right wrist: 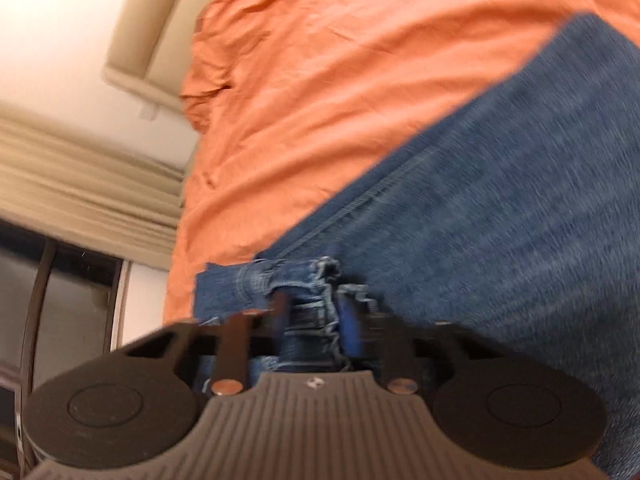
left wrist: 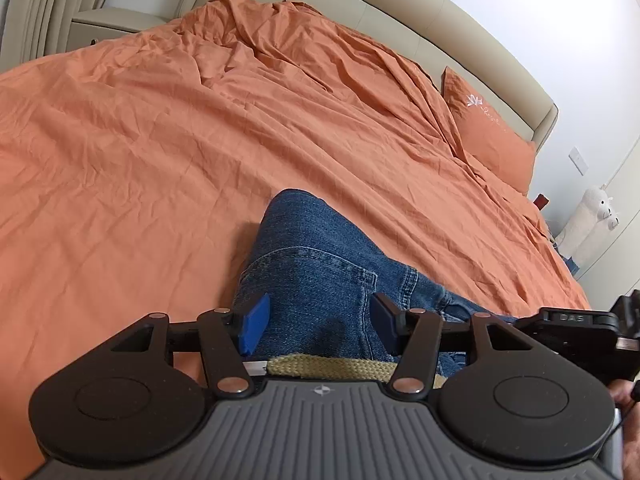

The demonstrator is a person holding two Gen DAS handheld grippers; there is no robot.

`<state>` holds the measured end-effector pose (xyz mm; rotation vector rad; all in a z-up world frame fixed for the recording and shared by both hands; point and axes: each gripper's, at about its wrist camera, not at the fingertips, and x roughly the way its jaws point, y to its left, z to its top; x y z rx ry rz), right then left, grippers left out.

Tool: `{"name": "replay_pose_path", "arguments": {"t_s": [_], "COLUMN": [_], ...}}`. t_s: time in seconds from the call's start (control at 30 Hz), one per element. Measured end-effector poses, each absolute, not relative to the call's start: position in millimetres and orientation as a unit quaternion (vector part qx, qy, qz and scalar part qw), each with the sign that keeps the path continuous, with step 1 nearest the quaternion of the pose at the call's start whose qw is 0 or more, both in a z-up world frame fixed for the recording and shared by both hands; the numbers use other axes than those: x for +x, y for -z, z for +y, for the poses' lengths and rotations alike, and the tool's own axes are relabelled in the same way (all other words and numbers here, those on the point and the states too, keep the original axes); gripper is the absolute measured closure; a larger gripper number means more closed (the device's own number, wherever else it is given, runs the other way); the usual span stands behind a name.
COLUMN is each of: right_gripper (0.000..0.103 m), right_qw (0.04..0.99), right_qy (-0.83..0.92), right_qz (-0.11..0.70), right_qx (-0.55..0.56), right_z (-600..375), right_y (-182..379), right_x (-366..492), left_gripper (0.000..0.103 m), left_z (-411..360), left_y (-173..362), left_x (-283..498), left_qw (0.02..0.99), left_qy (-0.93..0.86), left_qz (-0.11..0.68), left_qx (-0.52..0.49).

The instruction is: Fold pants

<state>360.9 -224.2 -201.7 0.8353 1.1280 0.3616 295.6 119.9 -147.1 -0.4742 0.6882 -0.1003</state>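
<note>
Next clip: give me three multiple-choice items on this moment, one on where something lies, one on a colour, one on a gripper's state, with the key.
1. Where do the jeans lie?
A. on the bed cover
B. on the floor
C. on a chair

2. What colour is the pillow?
A. white
B. orange
C. green

3. How does the left gripper stand?
A. shut on the pillow
B. shut on the headboard
C. open, fingers apart over the jeans

Key: 1 A, the denim rests on the orange cover in both views. 2 B, it matches the cover and bears a small white flower. 3 C, its two fingers stand wide apart with denim showing between them, while the right gripper pinches a bunched frayed hem of the jeans.
</note>
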Motion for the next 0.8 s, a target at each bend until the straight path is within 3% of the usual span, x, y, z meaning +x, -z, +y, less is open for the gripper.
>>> {"name": "replay_pose_path", "arguments": {"t_s": [0.13,0.17,0.23,0.27,0.33,0.4,0.43,0.6,0.8], "right_gripper": [0.087,0.083,0.057,0.055,0.060,0.077,0.081,0.088,0.089], "right_qw": [0.757,0.751,0.726,0.716,0.706,0.708,0.720,0.791,0.821], "right_qy": [-0.157,-0.145,-0.128,-0.125,-0.118,-0.121,-0.123,-0.158,-0.212], "right_qz": [0.529,0.537,0.553,0.555,0.555,0.549,0.547,0.520,0.485], "right_qx": [0.349,0.356,0.388,0.405,0.425,0.427,0.410,0.280,0.214], "right_z": [-223.4,-224.1,-226.7,-228.2,-225.9,-221.9,-218.7,-188.6,-144.3], "right_y": [195.0,199.0,212.3,218.3,225.3,222.0,214.8,141.5,40.9], "right_x": [361.1,362.1,363.1,362.4,361.9,359.7,358.9,360.4,366.1], "left_gripper": [0.039,0.039,0.039,0.039,0.039,0.039,0.039,0.039,0.039], "left_z": [122.9,123.6,124.2,124.3,123.8,124.1,125.4,142.7,168.5], "left_y": [146.4,145.6,143.5,142.9,143.2,143.9,143.7,135.2,129.4], "left_x": [294.1,293.0,291.1,290.6,290.6,291.0,290.8,284.7,274.4], "left_qw": [0.910,0.909,0.910,0.910,0.910,0.912,0.913,0.919,0.914], "left_qy": [0.052,0.053,0.055,0.057,0.058,0.058,0.055,0.043,0.025], "left_qz": [0.333,0.332,0.329,0.328,0.330,0.329,0.326,0.286,0.248], "left_qx": [-0.243,-0.245,-0.246,-0.246,-0.243,-0.238,-0.238,-0.267,-0.321]}}
